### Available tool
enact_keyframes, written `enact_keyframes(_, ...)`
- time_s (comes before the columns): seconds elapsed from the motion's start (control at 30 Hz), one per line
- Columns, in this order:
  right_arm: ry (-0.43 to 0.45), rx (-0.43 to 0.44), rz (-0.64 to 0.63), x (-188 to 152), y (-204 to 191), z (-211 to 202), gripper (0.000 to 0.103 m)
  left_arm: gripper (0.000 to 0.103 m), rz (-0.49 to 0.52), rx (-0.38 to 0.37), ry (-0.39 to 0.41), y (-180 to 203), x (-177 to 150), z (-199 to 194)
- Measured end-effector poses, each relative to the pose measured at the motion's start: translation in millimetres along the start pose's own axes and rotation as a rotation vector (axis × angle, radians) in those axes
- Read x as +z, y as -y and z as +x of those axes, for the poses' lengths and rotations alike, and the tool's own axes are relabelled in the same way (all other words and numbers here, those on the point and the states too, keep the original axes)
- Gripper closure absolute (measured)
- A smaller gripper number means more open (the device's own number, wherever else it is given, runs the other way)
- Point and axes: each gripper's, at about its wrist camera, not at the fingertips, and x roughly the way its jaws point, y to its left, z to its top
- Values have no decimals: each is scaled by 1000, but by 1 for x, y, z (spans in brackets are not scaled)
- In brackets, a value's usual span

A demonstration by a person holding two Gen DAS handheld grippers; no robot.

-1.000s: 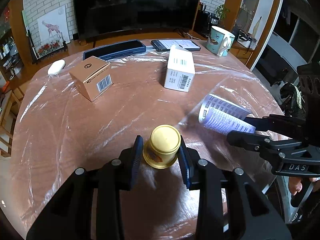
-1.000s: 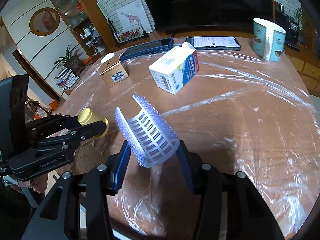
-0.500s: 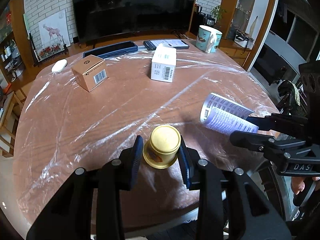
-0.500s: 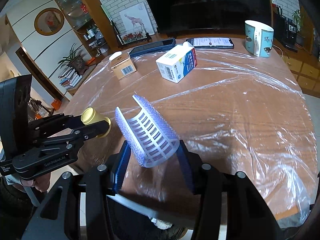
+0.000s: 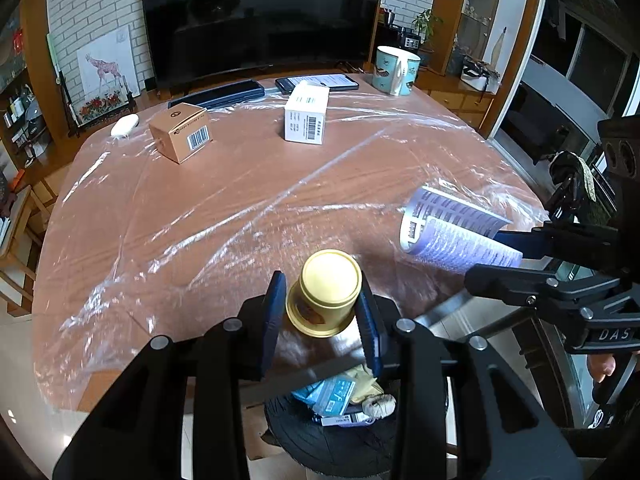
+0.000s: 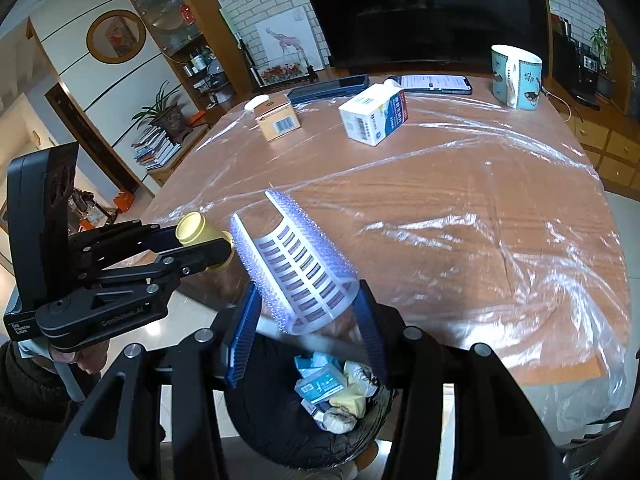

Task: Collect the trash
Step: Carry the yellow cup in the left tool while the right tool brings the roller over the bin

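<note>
Two grippers here, each clamped tight on one piece of trash: the left gripper [image 5: 322, 312] has its blue pads pressed on a little yellow cup [image 5: 325, 293], and the right gripper [image 6: 306, 320] is squeezing a curled white label sheet [image 6: 300, 264] with rows of dark printed blocks, too small to read. Both are held in the air at the near edge of the table [image 6: 460, 216], right over a black trash bin [image 6: 288, 432] on the floor that already has some blue packets and crumpled paper in it. Nothing between the trash and the bin, only the gripper fingers themselves. Further out on the plastic-wrapped table: one brown box [image 5: 181, 132] with a barcode, one white carton [image 5: 306, 118] also barcoded, one mug [image 5: 396, 70], one phone [image 5: 320, 81] with its screen lit, one dark flat case [image 5: 220, 94] and one small white oval thing [image 5: 125, 125]. Only readable writing is "DAS" on the right gripper's body in the left view.
</note>
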Motion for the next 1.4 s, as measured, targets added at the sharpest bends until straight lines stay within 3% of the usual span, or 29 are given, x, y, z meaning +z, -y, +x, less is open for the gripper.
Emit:
enact_keyframes(0.77,-62,17,-17,-59,-8,-29,56,67,60,-15,-50,32,-50,-21)
enact_keyframes(1.4,-152,24,-24,-91,-6,-13,56,67,71,1,-129,42,-85,-9)
